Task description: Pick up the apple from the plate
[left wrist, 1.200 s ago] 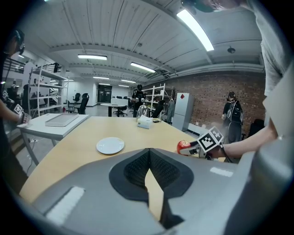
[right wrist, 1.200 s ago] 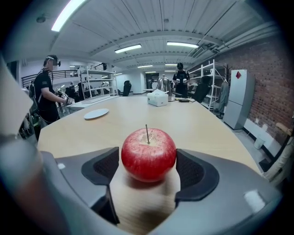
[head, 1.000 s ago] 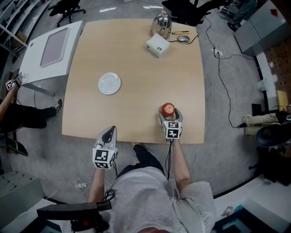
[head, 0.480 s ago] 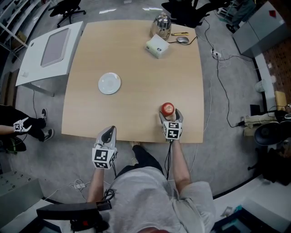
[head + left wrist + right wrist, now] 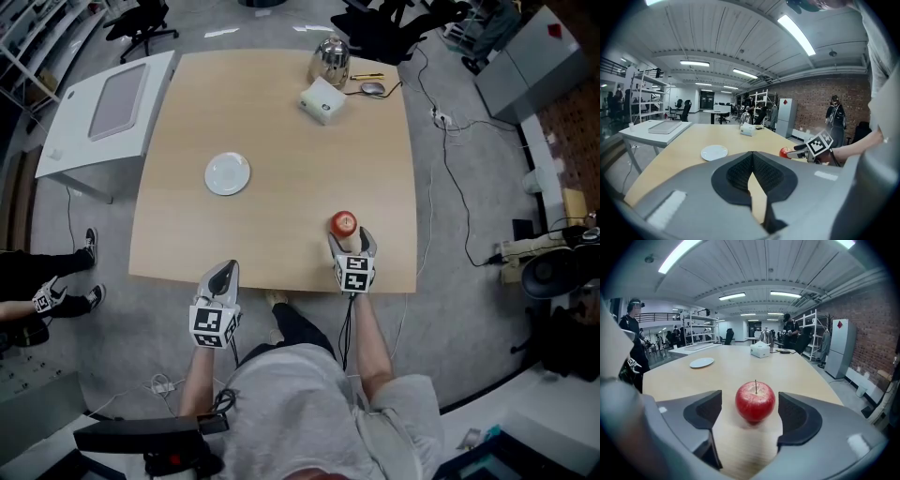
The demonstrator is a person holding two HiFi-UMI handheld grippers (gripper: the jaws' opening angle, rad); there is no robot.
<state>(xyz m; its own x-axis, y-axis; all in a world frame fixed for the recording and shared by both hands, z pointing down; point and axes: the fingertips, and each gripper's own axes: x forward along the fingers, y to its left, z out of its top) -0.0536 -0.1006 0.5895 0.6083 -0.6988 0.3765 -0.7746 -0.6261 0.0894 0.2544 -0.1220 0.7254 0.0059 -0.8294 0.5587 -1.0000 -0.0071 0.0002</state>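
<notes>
Apple, red and round with a thin stem (image 5: 755,401), sits on the pale wooden table (image 5: 281,122), well apart from the small white plate (image 5: 227,173). My right gripper (image 5: 749,409) straddles it, jaws wide and just closing a little, pads not touching; my left gripper (image 5: 751,174) is closed on nothing. I judge gripping and lifting remain

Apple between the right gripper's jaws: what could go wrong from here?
The jaws of the right gripper, just closing, flank the apple without touching; it sits nearer one jaw, which may hit first and roll it across the table. The left gripper, shut, looks too far off to catch it.
</notes>
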